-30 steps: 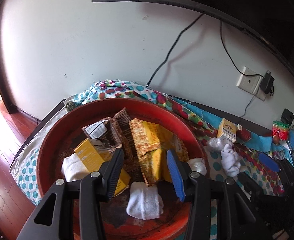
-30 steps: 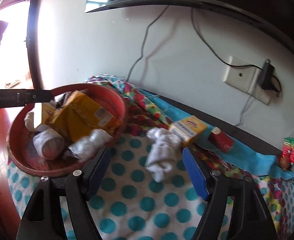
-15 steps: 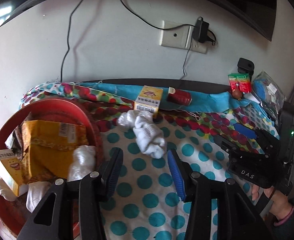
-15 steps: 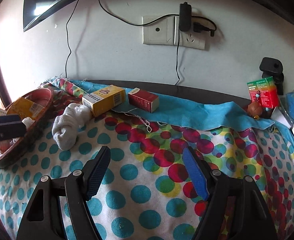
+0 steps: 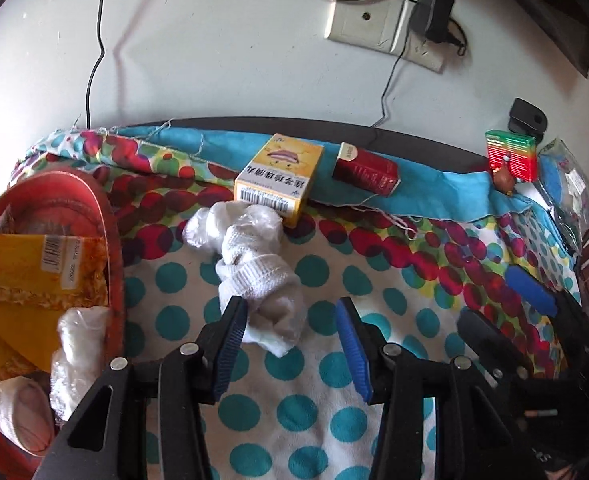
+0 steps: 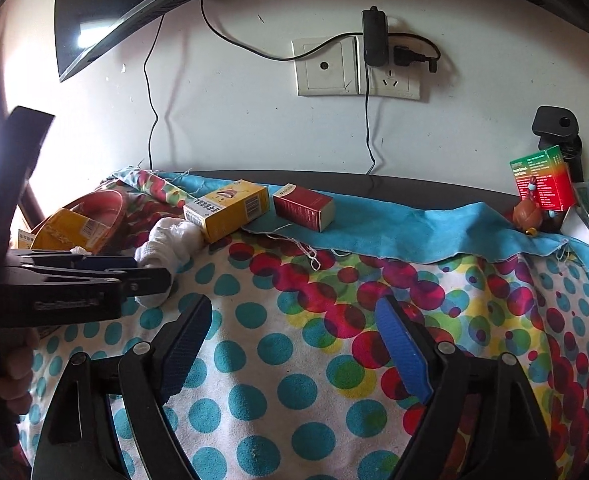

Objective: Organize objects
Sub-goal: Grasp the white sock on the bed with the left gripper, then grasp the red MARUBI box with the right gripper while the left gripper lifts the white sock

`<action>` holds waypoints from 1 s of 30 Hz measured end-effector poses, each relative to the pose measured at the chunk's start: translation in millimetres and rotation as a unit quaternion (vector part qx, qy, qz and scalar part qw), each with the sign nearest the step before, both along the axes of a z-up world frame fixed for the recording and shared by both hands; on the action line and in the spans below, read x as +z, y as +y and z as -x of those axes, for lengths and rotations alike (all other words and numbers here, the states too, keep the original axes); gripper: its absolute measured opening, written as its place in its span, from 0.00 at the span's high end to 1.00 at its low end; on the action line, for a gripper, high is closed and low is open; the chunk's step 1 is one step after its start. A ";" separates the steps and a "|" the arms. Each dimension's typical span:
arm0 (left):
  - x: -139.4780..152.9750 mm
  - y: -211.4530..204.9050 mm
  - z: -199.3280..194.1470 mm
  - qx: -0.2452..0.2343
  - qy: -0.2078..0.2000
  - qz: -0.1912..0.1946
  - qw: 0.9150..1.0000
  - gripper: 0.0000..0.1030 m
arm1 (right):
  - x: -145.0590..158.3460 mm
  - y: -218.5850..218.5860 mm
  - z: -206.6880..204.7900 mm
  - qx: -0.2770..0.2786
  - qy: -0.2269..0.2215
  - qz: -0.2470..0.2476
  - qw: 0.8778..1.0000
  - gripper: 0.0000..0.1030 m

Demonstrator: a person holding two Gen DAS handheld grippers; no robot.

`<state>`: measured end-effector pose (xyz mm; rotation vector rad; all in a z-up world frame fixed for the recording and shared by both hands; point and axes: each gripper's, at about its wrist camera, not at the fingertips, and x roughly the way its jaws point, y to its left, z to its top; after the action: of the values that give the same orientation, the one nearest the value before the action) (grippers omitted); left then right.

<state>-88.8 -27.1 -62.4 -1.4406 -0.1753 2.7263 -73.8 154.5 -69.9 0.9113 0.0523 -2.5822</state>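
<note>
1. Our left tool (image 5: 290, 344) stands wide open around the near end of the white sock (image 5: 262, 276), which lies just beside the yellow box (image 5: 278, 178).
2. Our right tool (image 6: 294, 356) gapes empty, well apart from that box.

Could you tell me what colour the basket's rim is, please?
Red, clearest in the left wrist view: basket.
</note>
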 end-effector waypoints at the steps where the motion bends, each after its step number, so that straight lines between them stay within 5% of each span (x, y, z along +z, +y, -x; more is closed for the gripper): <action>1: -2.0 0.3 1.4 0.005 0.000 0.007 1.000 0.54 | -0.1 -0.3 0.2 -0.001 -0.001 -0.002 1.000 0.16; 11: -13.3 -10.2 0.4 0.023 0.029 0.001 0.999 0.54 | -6.9 -13.4 5.2 0.020 -0.029 -0.029 0.999 0.15; 14: -13.8 -7.3 -2.7 0.022 0.036 0.027 0.999 0.70 | -10.0 -18.8 7.2 0.035 -0.039 -0.036 0.998 0.15; 21: -10.5 -6.1 -10.6 0.007 0.044 0.042 0.998 0.78 | -8.2 -23.6 40.1 0.091 -0.027 -0.057 0.994 0.17; 26: -8.6 -4.8 -15.5 0.002 0.042 0.027 0.999 0.78 | -6.9 -22.7 97.8 0.125 -0.055 -0.061 0.989 0.44; 30: -4.7 -2.4 -18.4 -0.007 0.049 0.020 0.999 0.78 | -12.0 -26.0 137.7 0.126 -0.067 -0.077 0.987 0.45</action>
<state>-70.4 -29.5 -67.1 -1.3076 -0.1046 2.7965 -211.4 128.5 -81.9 1.0591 0.3134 -2.3012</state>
